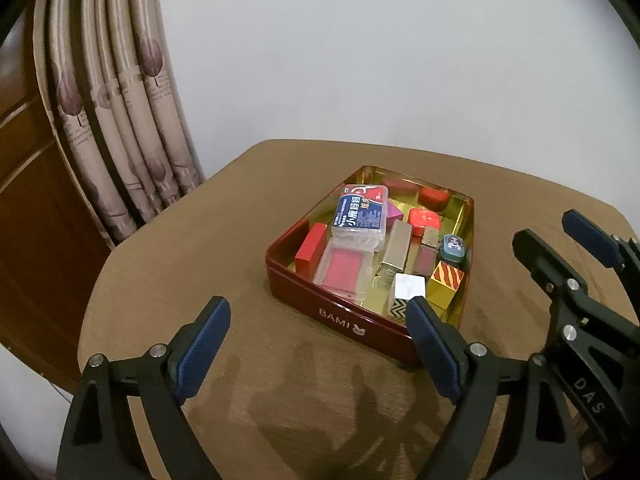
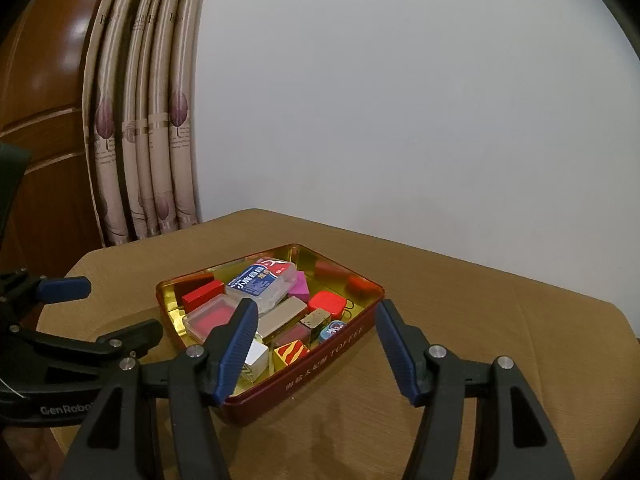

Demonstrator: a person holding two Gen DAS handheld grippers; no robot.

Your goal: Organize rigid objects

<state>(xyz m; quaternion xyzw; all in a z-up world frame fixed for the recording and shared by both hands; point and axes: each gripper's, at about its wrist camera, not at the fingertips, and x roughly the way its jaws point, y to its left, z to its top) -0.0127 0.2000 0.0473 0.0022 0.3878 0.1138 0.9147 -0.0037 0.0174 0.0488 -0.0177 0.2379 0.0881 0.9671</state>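
A red tin box (image 1: 340,318) with a gold inside stands on the round tan table (image 1: 180,248). It holds several small rigid objects: a clear case with a blue label (image 1: 361,210), a clear case with a red inside (image 1: 343,270), a red block (image 1: 311,248), a silver bar (image 1: 396,250), a silver cube (image 1: 409,286), a yellow and red striped cube (image 1: 447,282). My left gripper (image 1: 320,344) is open and empty, just in front of the tin. My right gripper (image 2: 316,352) is open and empty above the tin's near corner (image 2: 304,376).
A patterned curtain (image 1: 116,120) hangs at the back left beside a brown wooden door (image 1: 24,184). A white wall (image 1: 380,60) stands behind the table. The right gripper also shows in the left wrist view (image 1: 560,260), at the right of the tin.
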